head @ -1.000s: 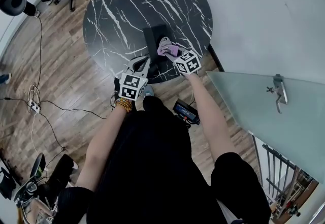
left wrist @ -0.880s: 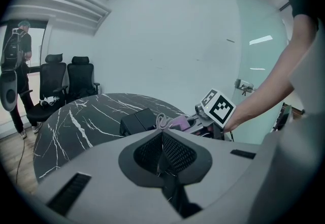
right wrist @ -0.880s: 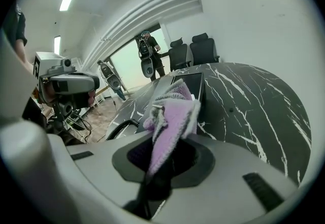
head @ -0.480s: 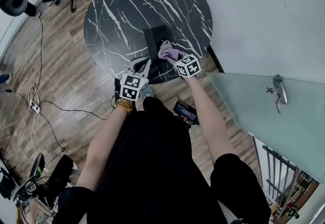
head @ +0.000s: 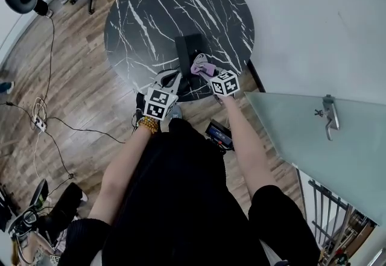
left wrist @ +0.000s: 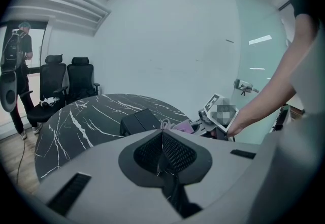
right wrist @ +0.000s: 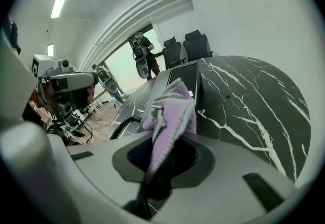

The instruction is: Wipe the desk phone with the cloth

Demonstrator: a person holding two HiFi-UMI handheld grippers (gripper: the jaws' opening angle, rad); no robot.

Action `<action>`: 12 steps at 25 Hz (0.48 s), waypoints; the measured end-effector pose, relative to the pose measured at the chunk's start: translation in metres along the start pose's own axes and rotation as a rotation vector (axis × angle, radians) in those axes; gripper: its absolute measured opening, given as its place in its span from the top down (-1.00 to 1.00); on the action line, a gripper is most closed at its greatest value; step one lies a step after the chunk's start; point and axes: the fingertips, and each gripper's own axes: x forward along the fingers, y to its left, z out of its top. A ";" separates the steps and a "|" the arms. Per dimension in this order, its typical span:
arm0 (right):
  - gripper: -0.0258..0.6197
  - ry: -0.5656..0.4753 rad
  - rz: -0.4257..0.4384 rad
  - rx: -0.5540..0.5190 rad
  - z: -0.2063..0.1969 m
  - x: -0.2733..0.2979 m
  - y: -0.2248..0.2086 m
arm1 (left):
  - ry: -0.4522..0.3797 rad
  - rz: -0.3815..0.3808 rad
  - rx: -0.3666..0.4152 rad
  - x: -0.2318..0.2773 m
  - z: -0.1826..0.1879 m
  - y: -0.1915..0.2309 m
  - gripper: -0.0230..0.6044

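A black desk phone (head: pixel 189 52) lies on the round black marble table (head: pixel 145 23), near its front edge. My right gripper (head: pixel 208 72) is shut on a purple cloth (head: pixel 202 67), which rests at the phone's near right end. In the right gripper view the cloth (right wrist: pixel 171 111) bunches up out of the jaws, with the phone (right wrist: pixel 183 81) just behind it. My left gripper (head: pixel 171 77) hovers left of the phone's near end, shut with nothing in it. In the left gripper view its jaws meet, and the phone (left wrist: pixel 140 121) and cloth (left wrist: pixel 184 127) lie ahead.
A coiled phone cord (right wrist: pixel 121 125) trails off the phone's left side. Black office chairs (left wrist: pixel 65 83) stand beyond the table, and a person with a backpack (left wrist: pixel 18 50) is in the doorway. A frosted glass door (head: pixel 319 138) is at my right. Cables (head: pixel 42 123) run over the wooden floor.
The right gripper with the cloth has drawn slightly back toward the table's near edge. The left gripper has barely moved.
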 end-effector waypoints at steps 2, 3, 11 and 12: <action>0.68 0.005 0.002 0.019 0.000 -0.002 0.002 | -0.002 -0.002 0.008 -0.002 0.001 -0.001 0.88; 0.68 0.001 0.003 0.018 0.002 -0.004 0.005 | -0.005 -0.004 0.013 -0.003 0.003 -0.001 0.88; 0.68 -0.332 -0.025 -0.003 0.093 -0.066 0.034 | -0.098 0.021 0.049 -0.021 0.041 0.004 0.88; 0.68 -0.381 -0.038 -0.011 0.107 -0.076 0.040 | -0.119 0.024 0.055 -0.024 0.049 0.004 0.88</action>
